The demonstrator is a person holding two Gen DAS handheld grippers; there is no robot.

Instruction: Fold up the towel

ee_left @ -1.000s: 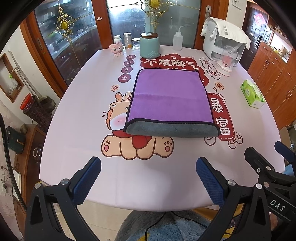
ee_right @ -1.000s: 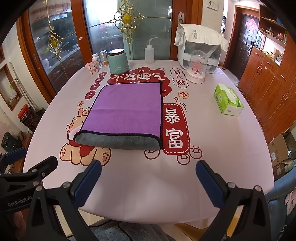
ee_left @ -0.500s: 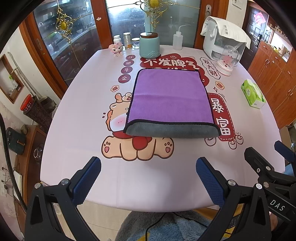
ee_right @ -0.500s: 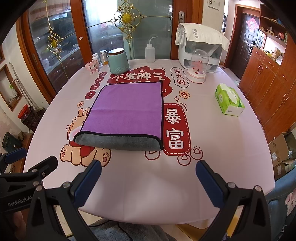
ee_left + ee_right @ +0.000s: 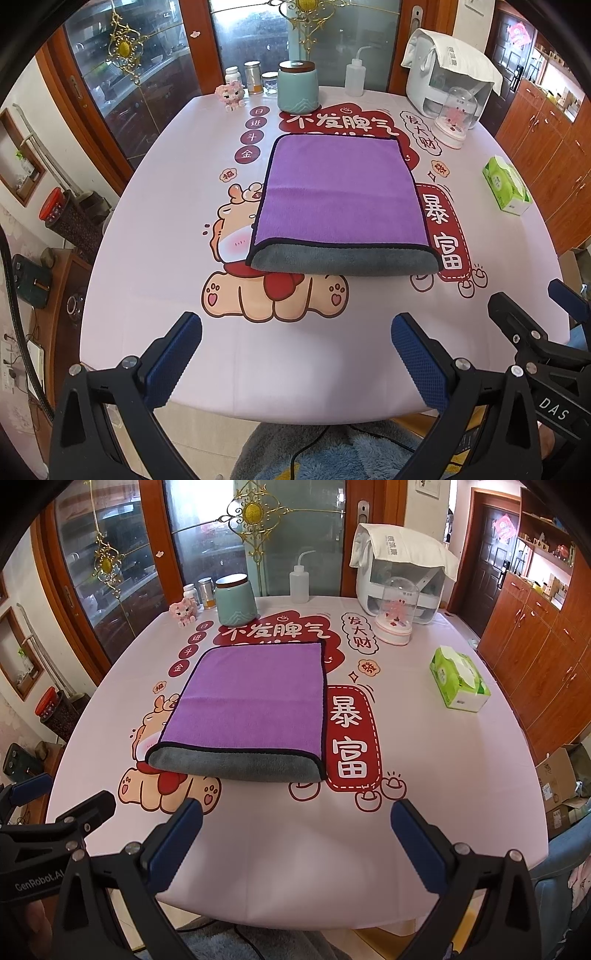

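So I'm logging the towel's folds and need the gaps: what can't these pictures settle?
- Towel: number of layers. Both views show only the purple top and a grey near roll.
- Printed words on the table cover: partly hidden under the towel's far edge.
- Small jars: labels too small in either view.
- Both open tongs, left and right: the hands holding them are cut off by the bottom edge.

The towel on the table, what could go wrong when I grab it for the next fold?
The towel already lies folded, grey side showing at the near edge; pinching only the top layer could undo it. Dragging might bunch the tablecloth. Both the left tool and right tool are open and well short of it.
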